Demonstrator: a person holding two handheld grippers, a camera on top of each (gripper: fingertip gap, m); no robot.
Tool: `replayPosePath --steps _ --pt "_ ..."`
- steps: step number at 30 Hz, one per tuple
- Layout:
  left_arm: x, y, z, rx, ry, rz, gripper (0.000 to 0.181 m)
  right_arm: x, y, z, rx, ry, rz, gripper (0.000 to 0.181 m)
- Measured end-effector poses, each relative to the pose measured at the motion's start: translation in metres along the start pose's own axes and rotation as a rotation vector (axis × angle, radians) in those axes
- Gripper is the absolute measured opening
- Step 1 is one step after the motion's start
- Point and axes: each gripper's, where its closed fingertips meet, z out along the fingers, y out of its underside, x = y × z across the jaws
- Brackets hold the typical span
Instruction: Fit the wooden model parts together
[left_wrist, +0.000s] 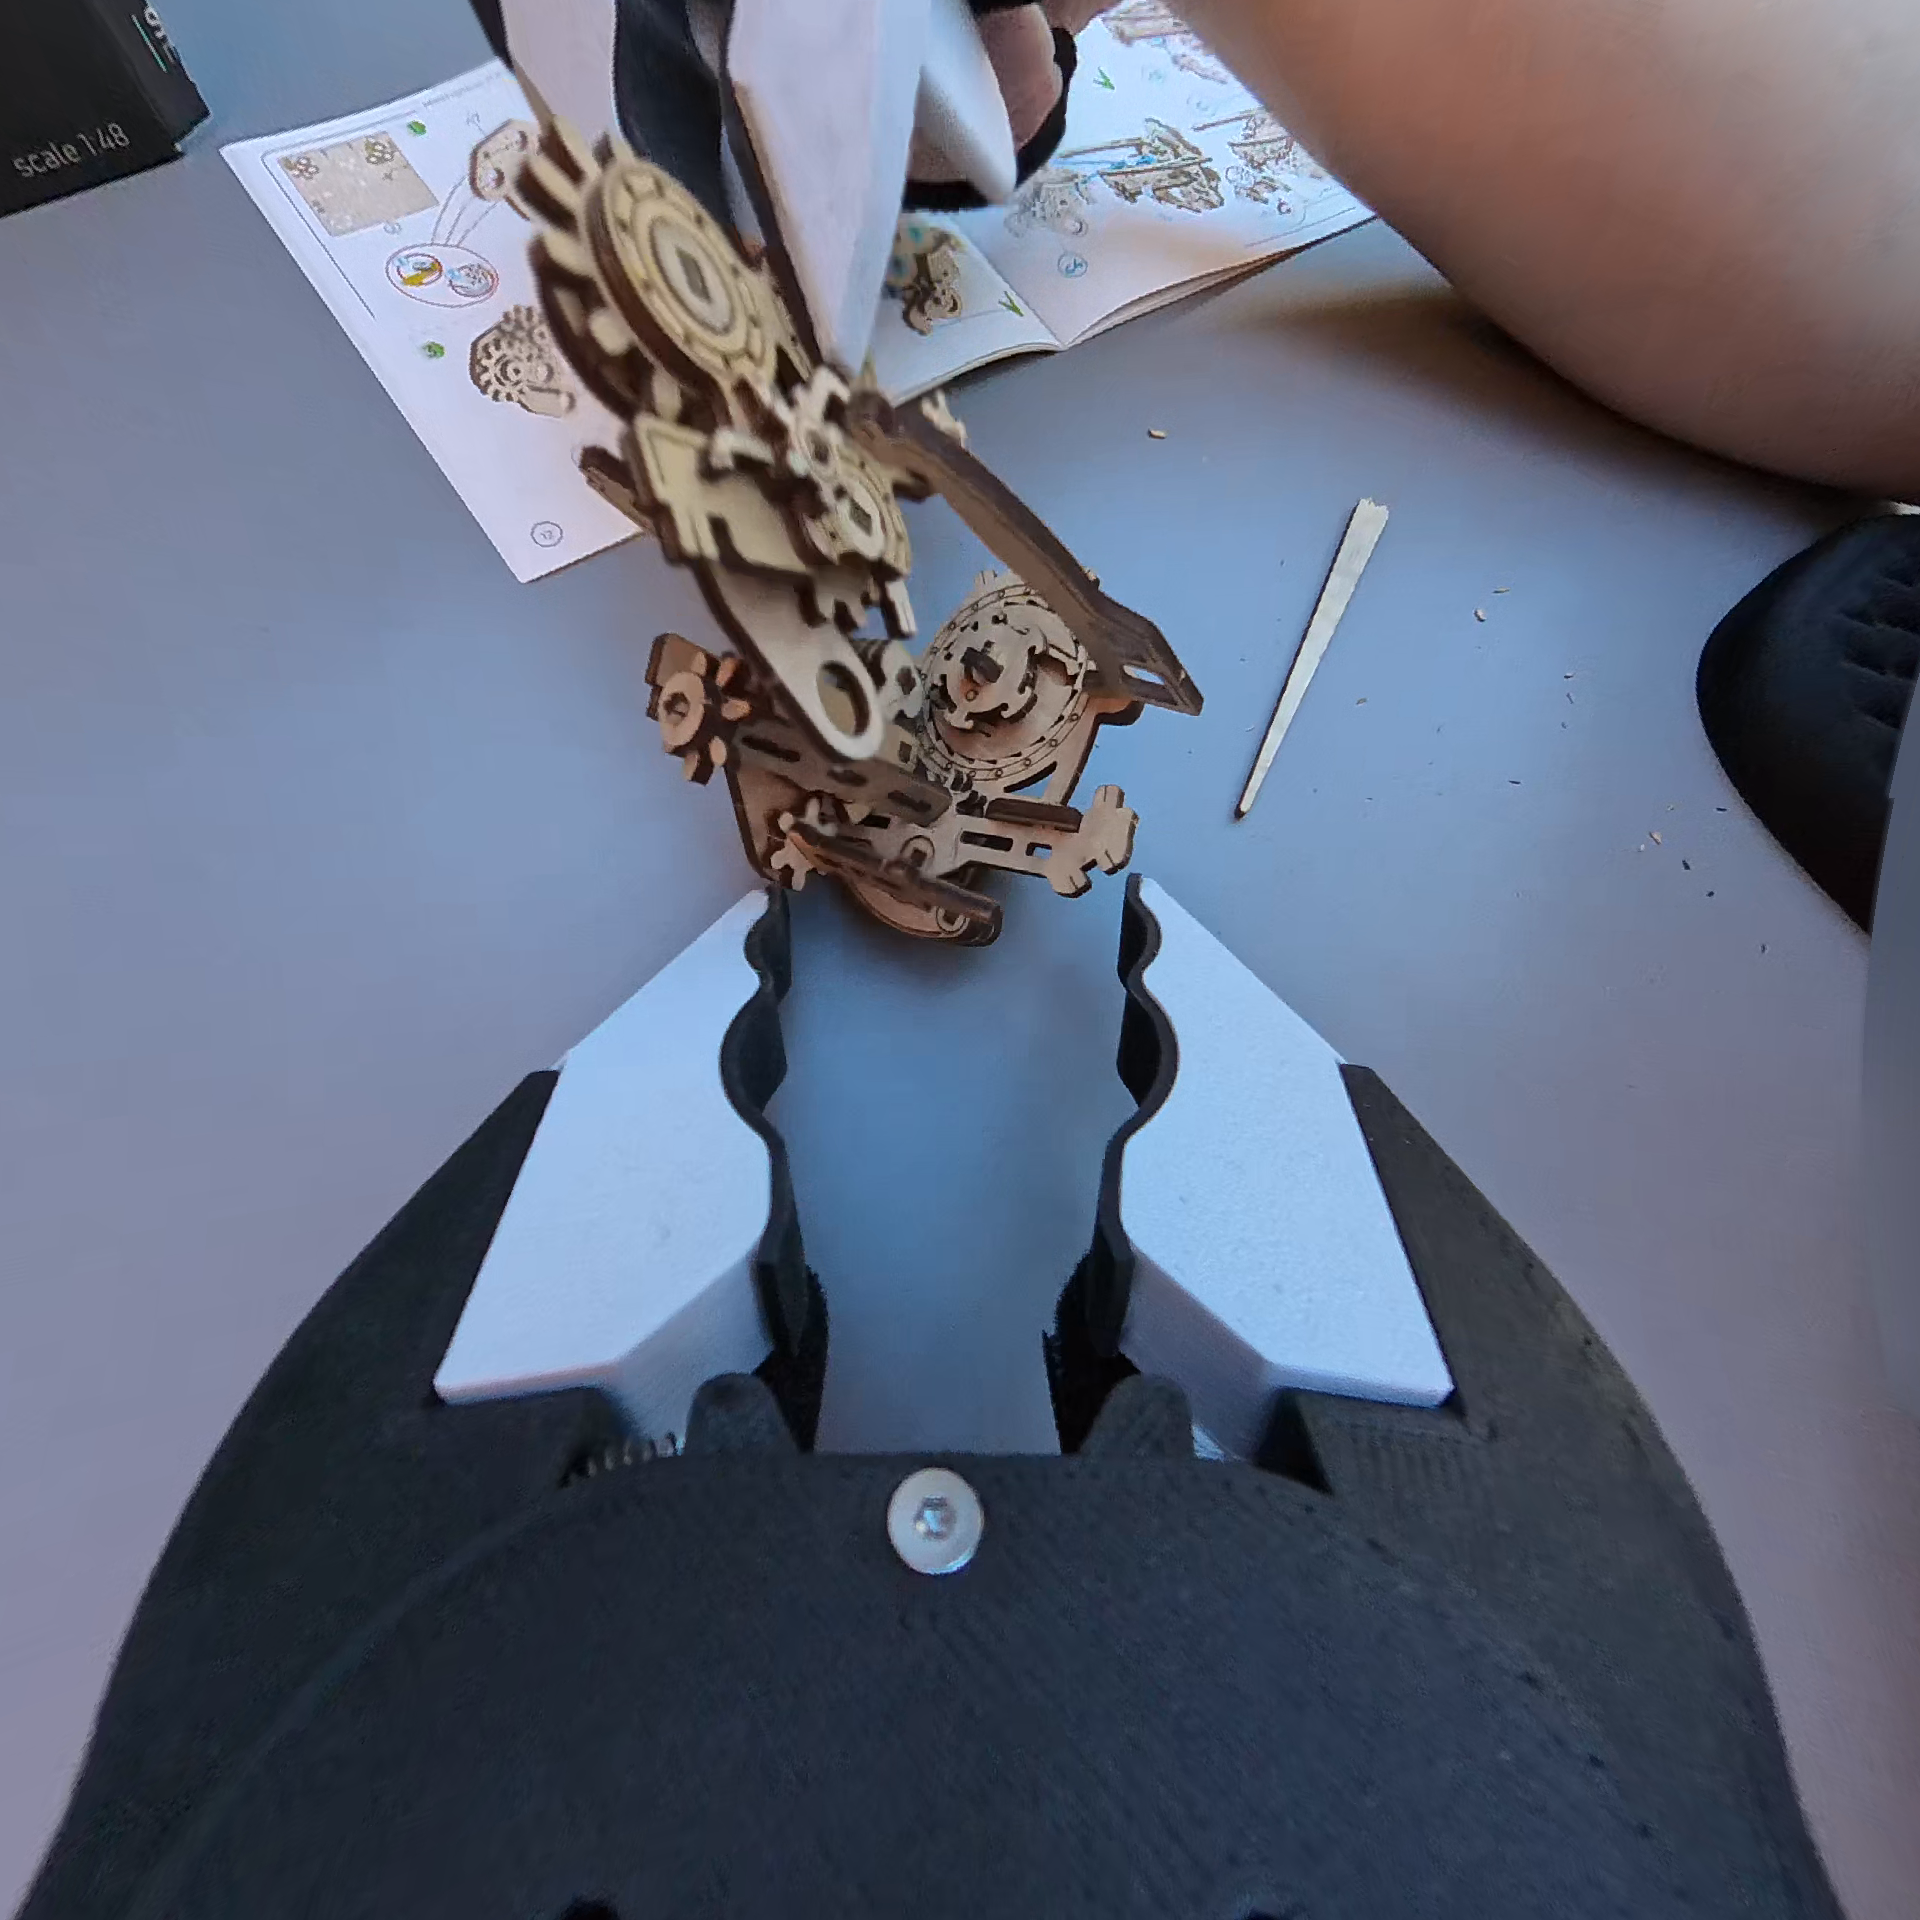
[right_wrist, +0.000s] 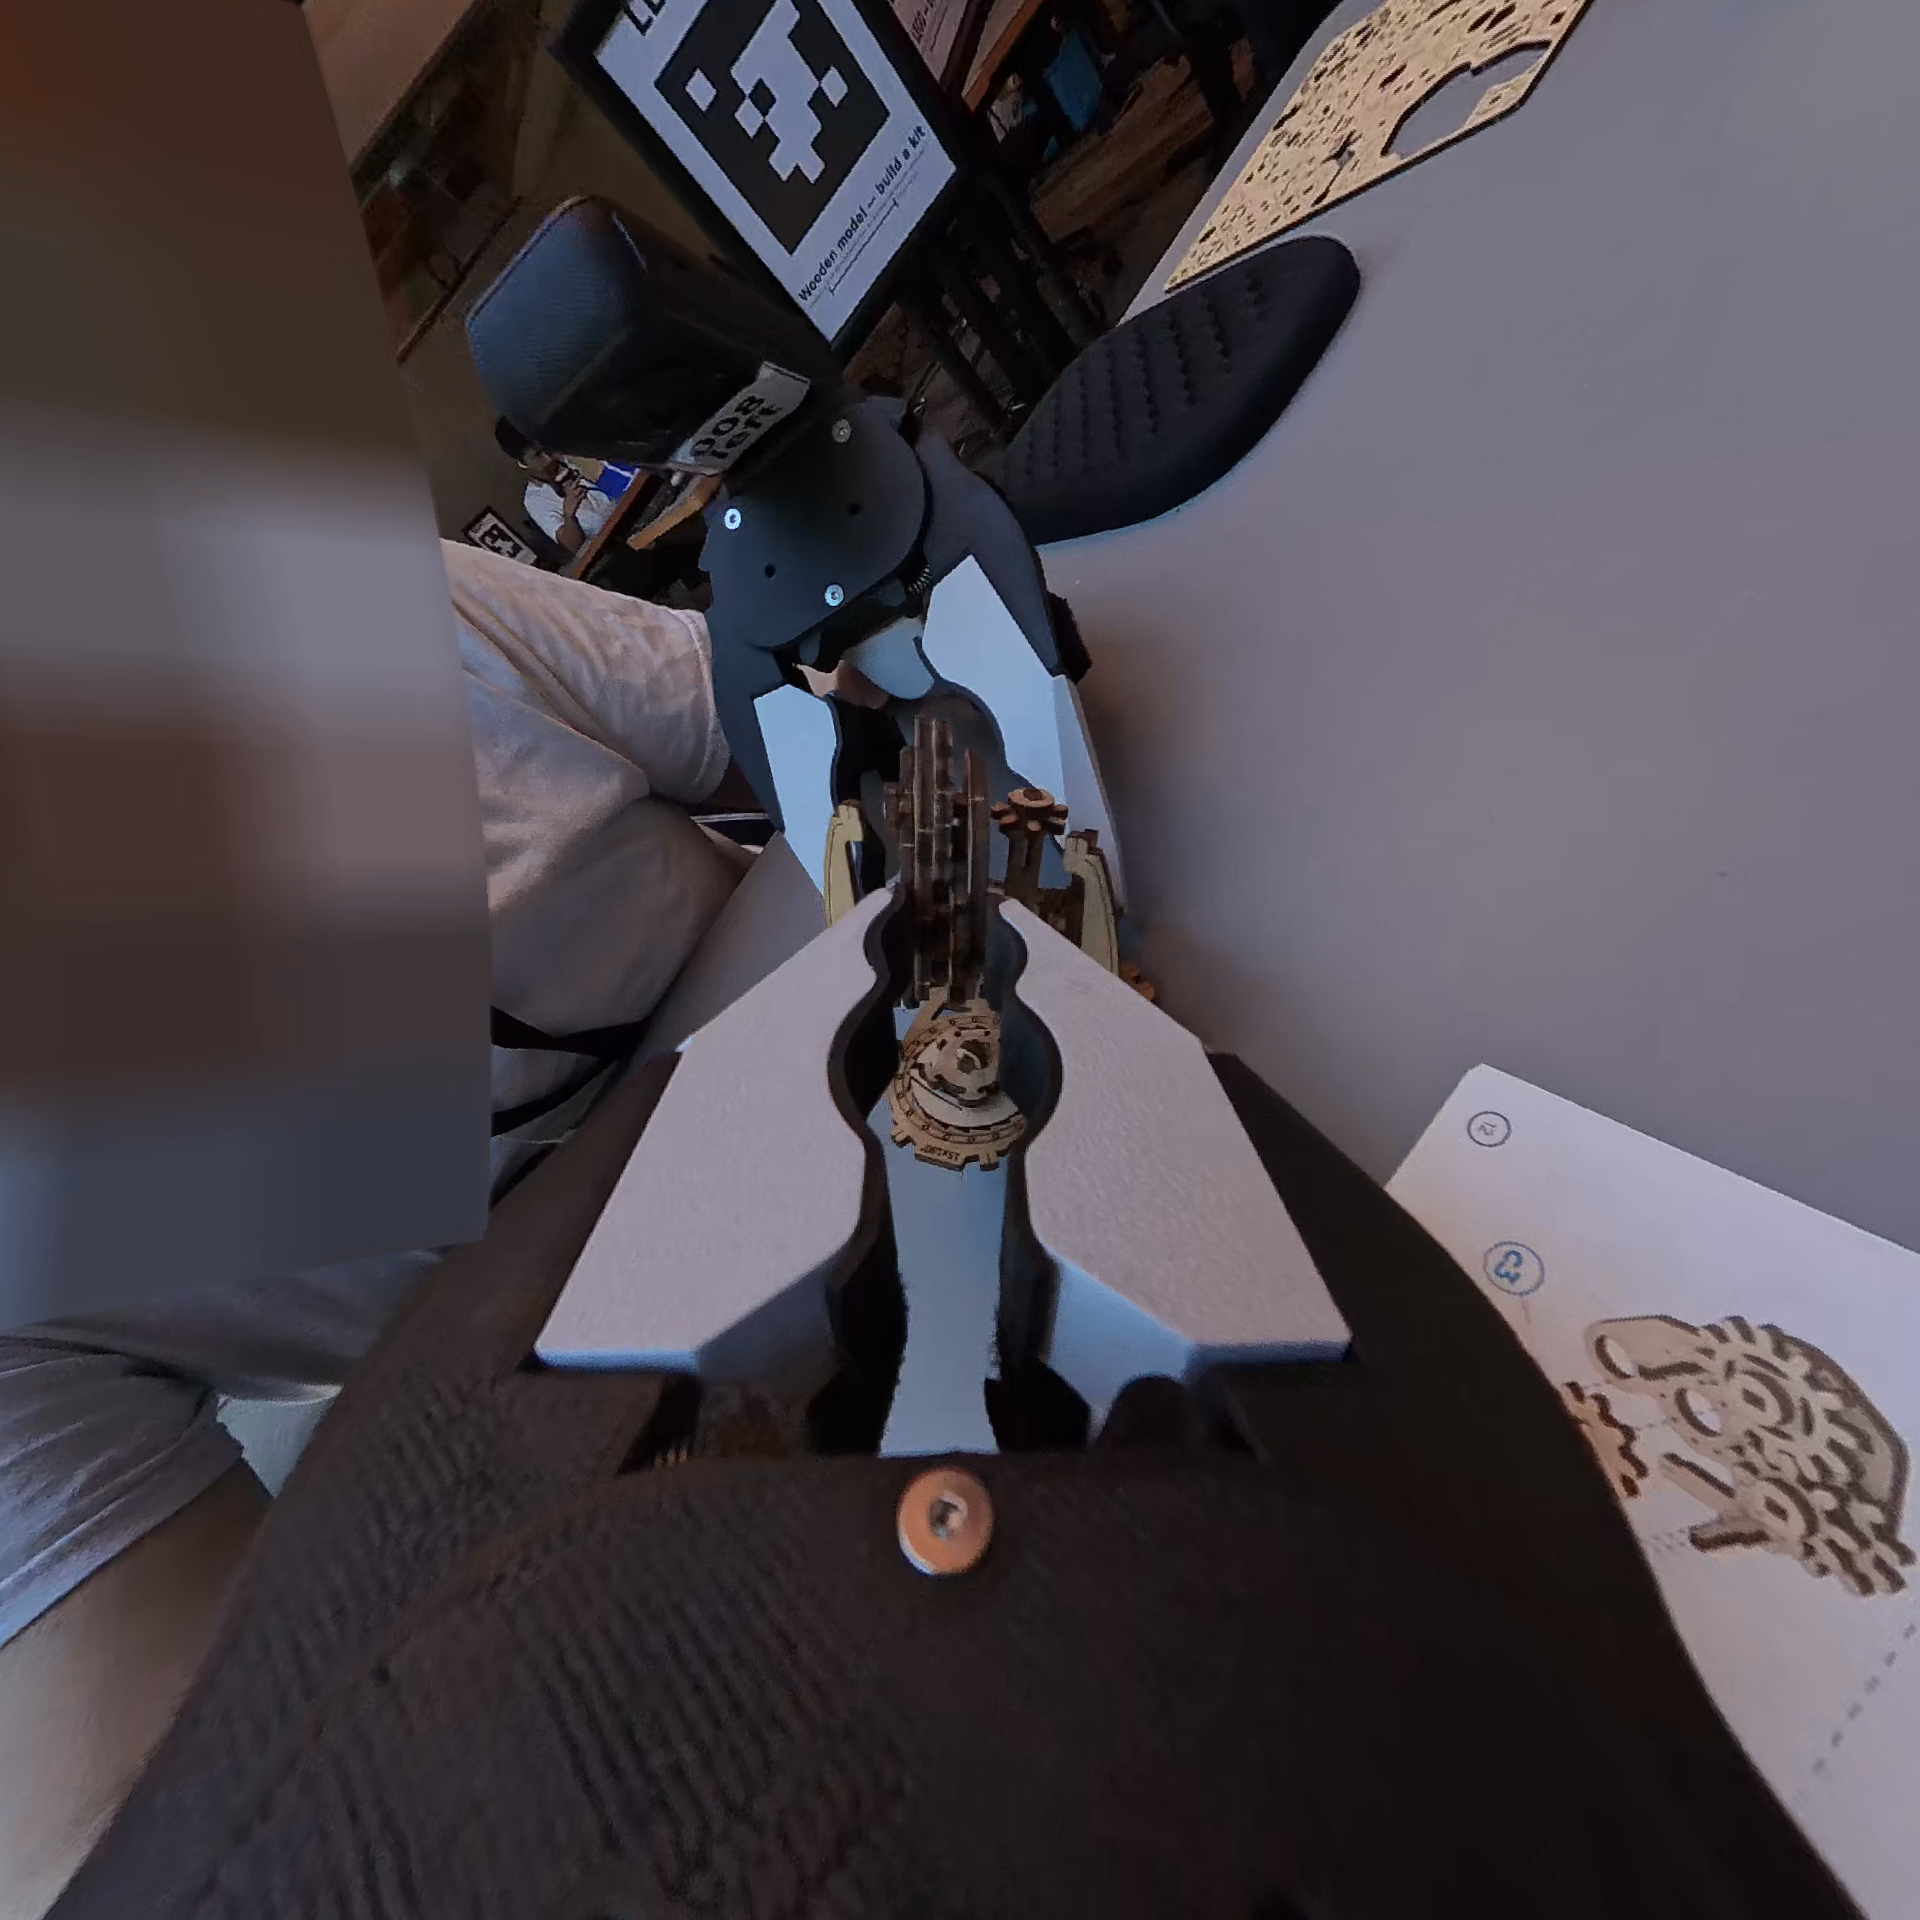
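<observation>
While the left gripper (left_wrist: 951, 894) stands spread with nothing between its white fingers (left_wrist: 665, 1143), the right gripper (right_wrist: 940, 935) is pinched on the upper wooden assembly (left_wrist: 727, 416). That piece hangs tilted ahead of and above the left claw's tips. It is laser-cut plywood, pale on its faces and burnt dark brown along the cut edges, built of stacked layers: a round, toothed disc with a square hole at its centre, notched plates below it, and a rounded tab with a circular hole at its lower end. From the right wrist view the same piece shows edge-on as a stack of dark-edged layers gripped between the right claw's tips.

Just beyond the left fingertips, the lower wooden assembly (left_wrist: 935, 790) sits on the grey table (left_wrist: 312, 935). It carries a ringed dial with a small cog-like hub, a little gear on its left side, slotted cross-bars and knobbed ends toward the right. The hanging tab overlaps it in the left wrist view; whether the two touch cannot be told.

Right of the left claw a thin wooden sliver (left_wrist: 1311, 655) lies on the table, with small wood crumbs around it. Farther ahead, an open instruction booklet (left_wrist: 436, 343) lies flat. A bare forearm (left_wrist: 1558, 208) crosses the upper right. In the right wrist view a punched-out plywood sheet (right_wrist: 1382, 114) lies far beyond the claw.
</observation>
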Motion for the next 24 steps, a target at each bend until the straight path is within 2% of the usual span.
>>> replayPosePath --steps 8,14,17,24 --pt "-0.008 0.001 -0.007 0.004 -0.03 0.009 0.065 -0.01 -0.023 -0.03 0.117 0.07 -0.073 0.01" --pt "-0.008 0.005 -0.011 0.0 -0.004 -0.006 0.059 -0.008 -0.02 -0.036 0.104 0.094 -0.057 0.011" --pt "-0.007 0.008 -0.012 -0.01 -0.006 0.003 0.059 -0.019 -0.024 -0.049 0.06 0.185 -0.094 0.011" --pt "-0.001 0.006 -0.016 -0.004 0.031 0.014 0.067 -0.074 -0.036 -0.106 0.05 0.464 -0.184 0.011"
